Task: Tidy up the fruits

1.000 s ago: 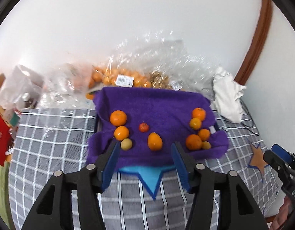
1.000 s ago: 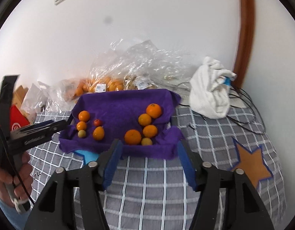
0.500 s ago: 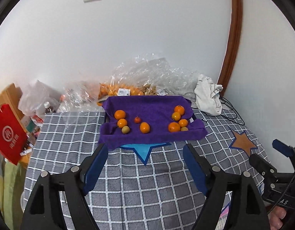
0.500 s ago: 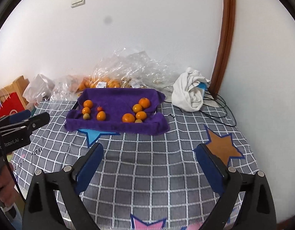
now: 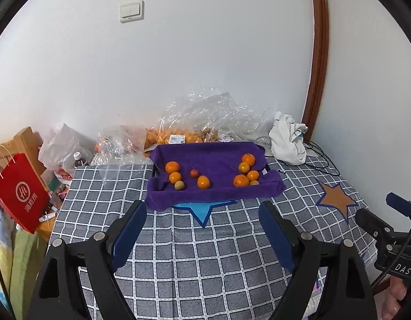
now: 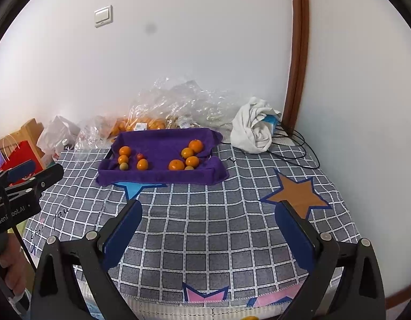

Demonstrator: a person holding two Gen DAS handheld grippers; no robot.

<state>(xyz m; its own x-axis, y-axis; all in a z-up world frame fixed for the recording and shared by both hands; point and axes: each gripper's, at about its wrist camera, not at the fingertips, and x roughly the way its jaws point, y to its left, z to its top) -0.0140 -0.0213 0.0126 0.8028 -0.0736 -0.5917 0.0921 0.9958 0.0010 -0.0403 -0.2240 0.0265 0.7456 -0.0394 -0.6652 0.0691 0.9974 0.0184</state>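
A tray lined with a purple towel (image 5: 216, 157) (image 6: 162, 138) sits at the far side of the checked bed cover. On its left lie three oranges, a small red fruit (image 5: 194, 172) and a pale yellow-green fruit (image 5: 179, 185). On its right lies a cluster of oranges (image 5: 244, 172) (image 6: 188, 157) with a pale fruit. My left gripper (image 5: 202, 229) is open and empty, well short of the tray. My right gripper (image 6: 208, 229) is open and empty, near the bed's front edge.
Clear plastic bags of oranges (image 5: 176, 138) lie behind the tray against the wall. A white cloth (image 6: 254, 128) and black cables (image 6: 298, 152) lie at the back right. A red paper bag (image 5: 20, 192) and clutter stand at the left of the bed.
Both grippers have pulled back and up from the tray, which now looks smaller and farther away. Both jaws have opened wider. The fruits have not moved.
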